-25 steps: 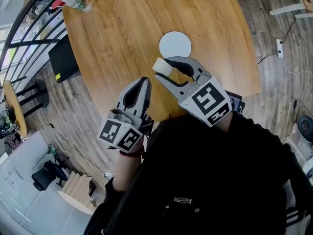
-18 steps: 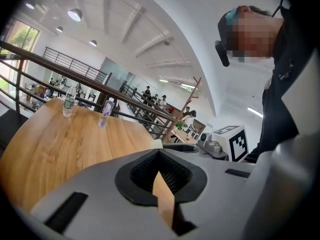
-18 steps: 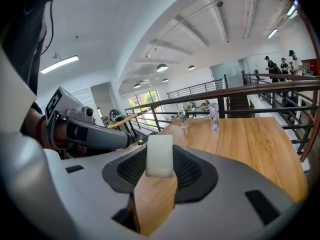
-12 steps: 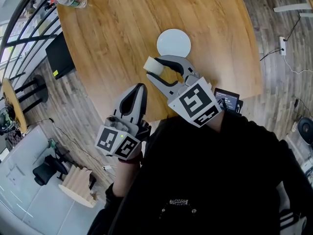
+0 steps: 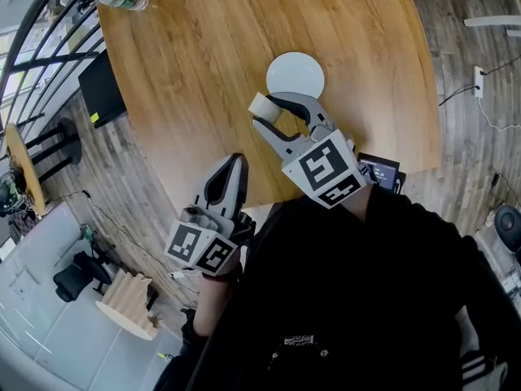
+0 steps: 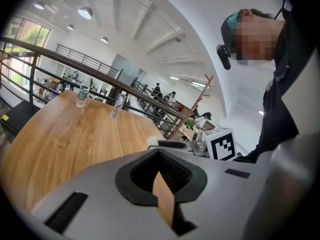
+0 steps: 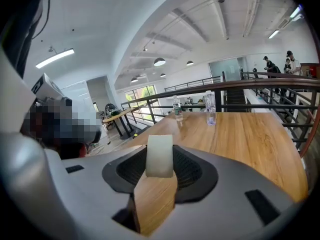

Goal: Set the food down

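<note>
**A:** Two tools in the head view. Which one is nearest?

**B:** The left tool (image 5: 235,161). It is over the near edge of the wooden counter (image 5: 195,72), at about seven o'clock of the other one. Its jaws are together and nothing is between them.

**A:** And the right tool?

**B:** The right tool (image 5: 270,109) is clamped on the food (image 5: 261,105), a pale, rounded block pinched right at the jaw tips. The food is over the wood near the middle of the counter. I can't tell whether it touches the surface.

**A:** What lies beyond it?

**B:** A round white plate (image 5: 295,76), at about one o'clock of the food and just beside it, flat on the counter.

**A:** Anything farther out?

**B:** A clear bottle (image 5: 124,1) at the far rim, around eleven o'clock, well apart from the plate.
</note>
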